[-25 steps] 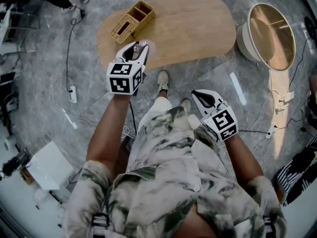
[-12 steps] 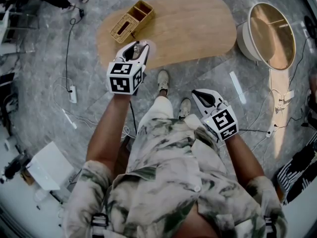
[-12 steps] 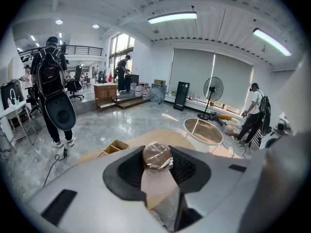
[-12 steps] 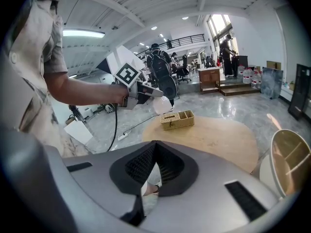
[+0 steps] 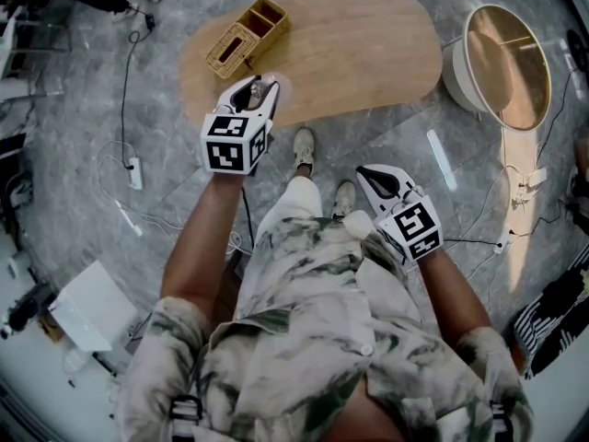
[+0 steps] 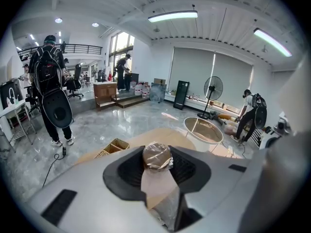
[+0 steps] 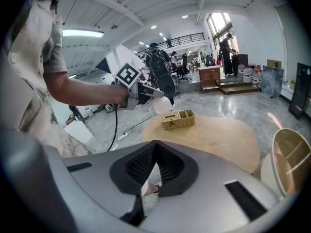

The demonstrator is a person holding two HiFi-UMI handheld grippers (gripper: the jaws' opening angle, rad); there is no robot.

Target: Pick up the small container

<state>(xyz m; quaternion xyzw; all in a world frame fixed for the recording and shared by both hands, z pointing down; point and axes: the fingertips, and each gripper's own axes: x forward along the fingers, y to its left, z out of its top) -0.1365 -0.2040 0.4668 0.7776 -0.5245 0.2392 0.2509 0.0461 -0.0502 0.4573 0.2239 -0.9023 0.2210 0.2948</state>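
The left gripper view is showing the left gripper (image 6: 157,161) pinching the small container (image 6: 157,155), a round pot under a crinkled clear cover, between its pads. The right gripper view is showing the small container (image 7: 164,105) hanging in the air over the wooden table (image 7: 218,135), at the end nearest the wicker basket (image 7: 178,119). The right gripper (image 7: 155,142) is pressing its jaws together on nothing, with a shoe (image 7: 149,189) showing below the tips, and the head view is showing it over the floor, well apart from the table, with black-and-white square markers on its cube (image 5: 419,228).
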